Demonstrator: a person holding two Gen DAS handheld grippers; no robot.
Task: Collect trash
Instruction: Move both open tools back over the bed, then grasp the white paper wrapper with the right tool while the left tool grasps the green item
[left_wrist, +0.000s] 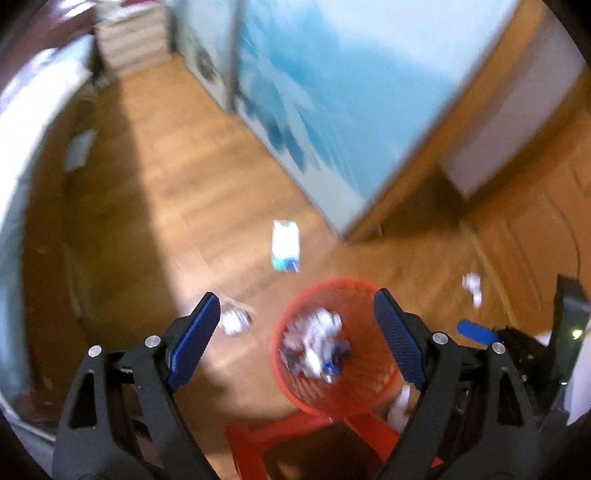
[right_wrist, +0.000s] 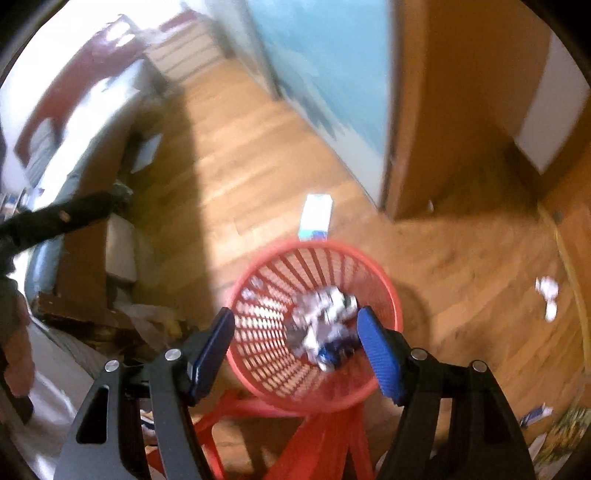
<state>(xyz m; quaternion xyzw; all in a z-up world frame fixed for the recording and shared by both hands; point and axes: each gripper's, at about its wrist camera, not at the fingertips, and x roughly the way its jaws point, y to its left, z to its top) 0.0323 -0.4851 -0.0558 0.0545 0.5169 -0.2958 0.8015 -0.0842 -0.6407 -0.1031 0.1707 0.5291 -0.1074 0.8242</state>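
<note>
So the red mesh basket (right_wrist: 314, 325) sits right under both grippers, with a wad of crumpled paper and wrappers (right_wrist: 325, 328) lying in the bottom. Looks like that's the trash collected so far, and the bin seems parked in the middle of the floor so it's an easy drop from above. It sits next to some red plastic furniture, maybe a stool (right_wrist: 325, 439), just below it in the right wrist view.

The right gripper (right_wrist: 301, 354) hangs straight over the basket with its blue pads spread apart and nothing between them, just the bin seen through the gap. Same story for the left gripper (left_wrist: 295, 332): released, empty, with the basket under its right-hand pad.

Still plenty left to grab, I reckon. Just past the far rim of the basket there's a white and teal carton (right_wrist: 316, 218) flat on the wood floor (right_wrist: 258, 166). Off to the right of the right gripper lies a crumpled white tissue (right_wrist: 546, 295), well apart from the bin. Near the left gripper's left pad there's another crumpled scrap (left_wrist: 234, 321). Everything's pretty motion-blurred, so I can't tell finer details.
</note>
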